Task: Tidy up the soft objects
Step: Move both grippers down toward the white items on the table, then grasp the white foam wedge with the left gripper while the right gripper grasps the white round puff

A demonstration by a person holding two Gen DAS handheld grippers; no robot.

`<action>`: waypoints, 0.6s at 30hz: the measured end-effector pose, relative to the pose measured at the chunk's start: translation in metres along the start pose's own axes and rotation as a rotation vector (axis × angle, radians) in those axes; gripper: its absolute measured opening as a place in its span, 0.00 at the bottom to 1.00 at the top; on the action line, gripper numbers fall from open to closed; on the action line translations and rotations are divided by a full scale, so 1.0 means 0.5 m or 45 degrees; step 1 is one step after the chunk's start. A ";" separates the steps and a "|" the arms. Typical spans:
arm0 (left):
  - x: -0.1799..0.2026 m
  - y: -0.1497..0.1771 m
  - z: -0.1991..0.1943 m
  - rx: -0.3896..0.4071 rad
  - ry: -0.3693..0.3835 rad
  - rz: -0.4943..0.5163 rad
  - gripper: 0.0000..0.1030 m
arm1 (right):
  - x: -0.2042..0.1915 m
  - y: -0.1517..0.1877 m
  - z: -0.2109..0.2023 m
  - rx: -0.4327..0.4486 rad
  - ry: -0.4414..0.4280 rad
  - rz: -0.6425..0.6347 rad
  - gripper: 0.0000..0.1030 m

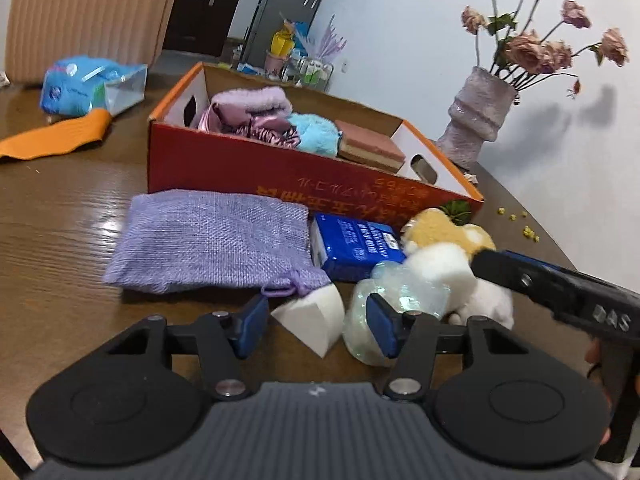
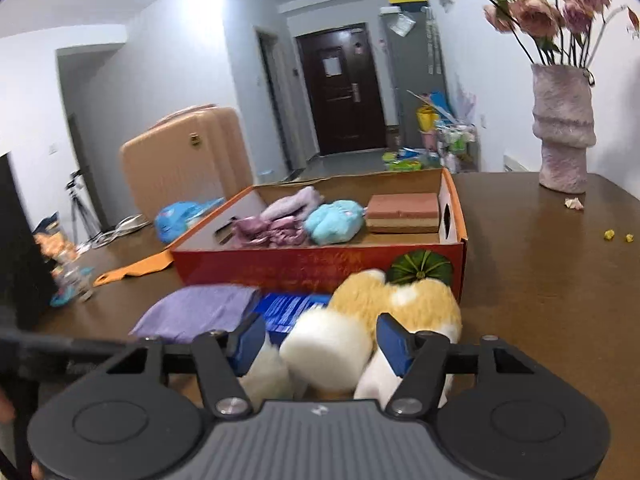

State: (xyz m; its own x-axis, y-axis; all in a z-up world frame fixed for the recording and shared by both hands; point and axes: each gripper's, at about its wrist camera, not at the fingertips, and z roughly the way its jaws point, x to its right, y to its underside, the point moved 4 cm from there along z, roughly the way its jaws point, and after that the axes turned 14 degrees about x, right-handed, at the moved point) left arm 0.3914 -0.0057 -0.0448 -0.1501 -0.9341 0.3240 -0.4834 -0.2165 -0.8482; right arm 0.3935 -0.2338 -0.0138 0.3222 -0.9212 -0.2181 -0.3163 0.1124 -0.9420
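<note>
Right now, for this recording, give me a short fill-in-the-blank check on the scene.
1. The pink sponge block lies inside the ____ box.
2. The purple knit pouch lies on the ____, outside the box.
3. The flowers stand in a ____.
4. Between the left gripper fingers sits a ____ foam wedge.

Missing: red; table; vase; white

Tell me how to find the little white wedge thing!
Start at the red cardboard box on the wooden table. In front of it lies a flat purple woven pouch; below its drawstring loop sits the white sponge wedge. It alone is smooth, plain white and sharp-cornered, unlike the fluffy plush toy nearby.
</note>
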 end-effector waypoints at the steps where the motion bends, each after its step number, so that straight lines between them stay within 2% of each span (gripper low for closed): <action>1: -0.005 0.002 0.011 -0.005 0.001 -0.014 0.52 | 0.002 0.003 0.017 -0.012 0.006 0.008 0.60; 3: -0.009 0.006 0.027 -0.013 0.028 -0.043 0.46 | 0.002 0.015 0.046 -0.041 0.011 -0.002 0.57; 5: -0.016 0.011 0.032 -0.015 0.062 -0.069 0.35 | 0.002 0.029 0.063 -0.071 0.023 -0.028 0.52; 7: -0.017 0.011 0.030 -0.015 0.071 -0.075 0.31 | 0.001 0.035 0.067 -0.067 0.024 -0.052 0.49; 9: -0.018 0.010 0.026 -0.018 0.080 -0.091 0.28 | 0.002 0.033 0.068 -0.066 0.023 -0.053 0.41; 11: -0.015 0.008 0.014 -0.012 0.091 -0.098 0.26 | 0.000 0.030 0.062 -0.062 0.022 -0.058 0.40; 15: -0.006 0.010 -0.048 0.026 0.099 -0.052 0.26 | -0.013 0.004 -0.005 0.046 0.000 -0.049 0.41; 18: 0.001 0.033 -0.108 0.021 0.097 -0.041 0.26 | -0.027 0.002 -0.077 0.085 -0.028 -0.096 0.42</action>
State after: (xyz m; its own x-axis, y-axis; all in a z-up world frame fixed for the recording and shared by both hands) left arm 0.3368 0.0058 -0.0358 -0.2004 -0.9023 0.3818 -0.4749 -0.2514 -0.8433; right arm 0.3544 -0.2357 -0.0021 0.3627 -0.9196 -0.1511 -0.2306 0.0685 -0.9706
